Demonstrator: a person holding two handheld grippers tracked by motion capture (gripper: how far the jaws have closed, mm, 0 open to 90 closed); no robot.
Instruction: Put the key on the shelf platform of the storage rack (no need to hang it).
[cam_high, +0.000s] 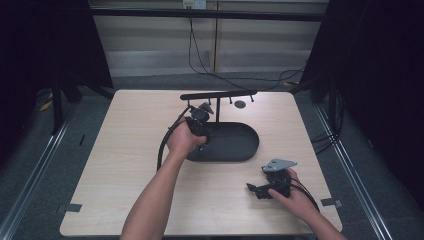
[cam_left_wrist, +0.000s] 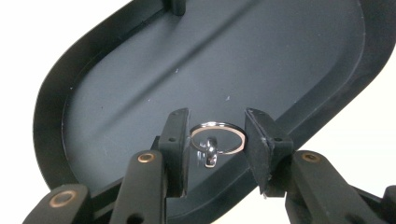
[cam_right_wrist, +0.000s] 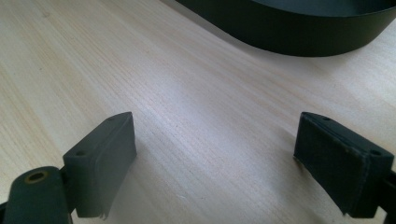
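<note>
My left fingers (cam_left_wrist: 217, 142) hang over the near end of the dark oval tray (cam_left_wrist: 116, 107), tipped down into it. They stand narrowed, with a small silver ring (cam_left_wrist: 218, 136) sitting right between the two pads. The left pad (cam_left_wrist: 176, 140) meets the ring's rim, the right pad (cam_left_wrist: 262, 142) stands hard by its other side, and I cannot tell for sure whether that pad presses on it. The ring carries a little rounded knob or loop on its lower edge, and it rests at the tray's floor, just inside the tray's near wall. Beyond my fingertips the tray floor runs on flat and bare to the foot of a thin black post (cam_left_wrist: 176, 5) at the far end.

From above, my left hand (cam_high: 185, 139) wraps the left gripper (cam_high: 199, 122) over the tray's left end, below the black crossbar (cam_high: 218, 94) of the stand that rises from the tray.

Further right, my right fingers (cam_right_wrist: 215, 154) are spread wide apart with nothing between them, only pale wooden counter (cam_right_wrist: 140, 70) under and ahead of them. The tray's dark outer wall (cam_right_wrist: 289, 32) lies well ahead of these fingertips, up and to the right. From above, my right hand (cam_high: 295, 197) rests low on the counter near its front right corner, well apart from the tray
</note>
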